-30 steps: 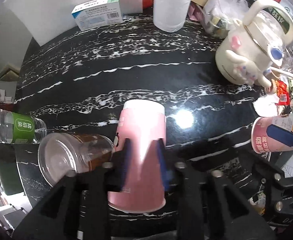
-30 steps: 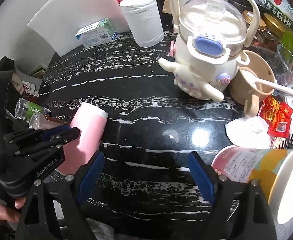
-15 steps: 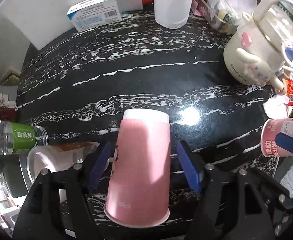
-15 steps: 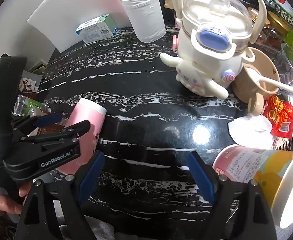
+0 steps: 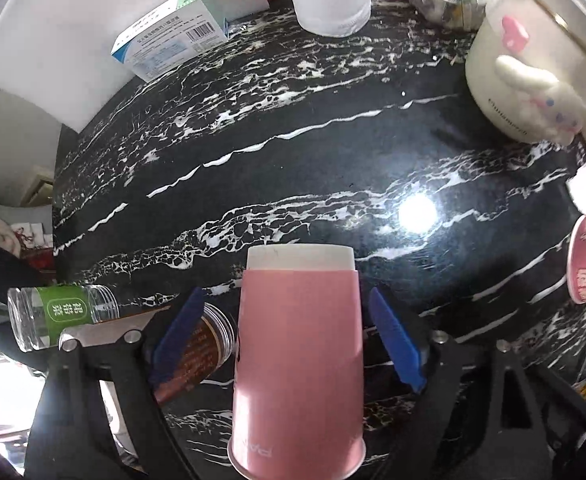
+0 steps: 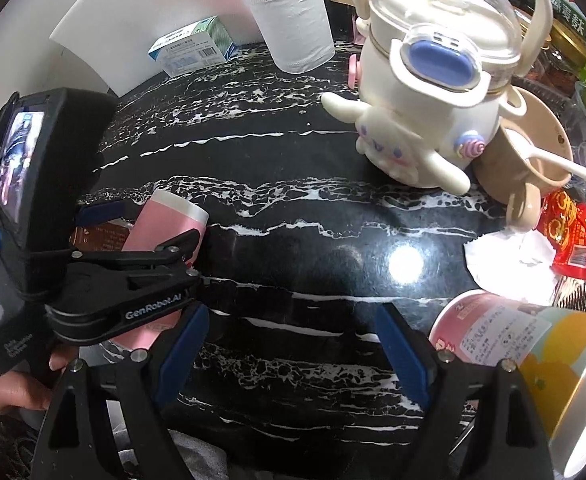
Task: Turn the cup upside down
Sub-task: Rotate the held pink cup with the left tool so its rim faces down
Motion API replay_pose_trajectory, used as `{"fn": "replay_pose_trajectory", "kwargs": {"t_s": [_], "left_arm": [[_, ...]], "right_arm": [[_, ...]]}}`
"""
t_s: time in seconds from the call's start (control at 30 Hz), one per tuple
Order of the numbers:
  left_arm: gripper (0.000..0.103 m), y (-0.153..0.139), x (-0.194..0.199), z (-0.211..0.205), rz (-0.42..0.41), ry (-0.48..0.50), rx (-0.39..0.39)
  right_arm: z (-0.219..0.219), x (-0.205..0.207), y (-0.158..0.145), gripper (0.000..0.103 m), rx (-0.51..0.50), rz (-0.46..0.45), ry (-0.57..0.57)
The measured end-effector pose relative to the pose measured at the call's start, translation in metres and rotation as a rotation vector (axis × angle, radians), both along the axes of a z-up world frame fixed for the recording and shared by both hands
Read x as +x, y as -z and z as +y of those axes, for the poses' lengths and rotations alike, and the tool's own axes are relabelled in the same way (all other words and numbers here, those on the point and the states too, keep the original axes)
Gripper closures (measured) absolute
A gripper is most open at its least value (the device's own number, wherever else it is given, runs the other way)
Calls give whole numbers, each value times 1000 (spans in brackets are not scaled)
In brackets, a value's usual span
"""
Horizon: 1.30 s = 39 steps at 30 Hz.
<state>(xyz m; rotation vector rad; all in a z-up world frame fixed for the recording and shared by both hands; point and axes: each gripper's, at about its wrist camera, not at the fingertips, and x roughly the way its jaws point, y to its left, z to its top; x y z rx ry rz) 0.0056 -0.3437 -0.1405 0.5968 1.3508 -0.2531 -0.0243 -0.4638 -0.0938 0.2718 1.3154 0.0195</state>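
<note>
A pink paper cup (image 5: 299,356) stands upside down on the black marble table (image 5: 293,152), its white base up. My left gripper (image 5: 289,332) is open, with a blue pad on each side of the cup and a gap on both sides. The cup (image 6: 165,220) and the left gripper (image 6: 141,240) also show at the left of the right wrist view. My right gripper (image 6: 293,352) is open and empty above the table's front part.
Two clear jars (image 5: 61,312) (image 5: 197,348) lie left of the cup. A white cartoon kettle (image 6: 425,92), a paper roll (image 6: 289,16), a medicine box (image 6: 193,44), a beige mug (image 6: 533,152), red packets (image 6: 573,232) and an instant-noodle cup (image 6: 513,344) stand around.
My left gripper has let go of the pink cup and opened wide; it has drawn back and up a little. The cup stays upside down on the table. The right gripper holds still.
</note>
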Motion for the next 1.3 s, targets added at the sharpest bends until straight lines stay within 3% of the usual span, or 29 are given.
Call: {"fn": "replay_pose_trajectory", "kwargs": {"t_s": [0.17,0.63,1.03,1.3], "left_arm": [[17,4,0,-4,-15,20,20],[18,-13,-7,-2,5,-15,-74],[18,9,0,-4,63,-45,-91],[34,36,7,2,156,-99,-88]], "right_arm": [[1,3,0,18,-8,-3,-6],[-7,0,-5,18,-18,-16,4],[-6,-2,-10,18,-36,-16,2],[-6,-4,-5,18,-38,1,9]]}}
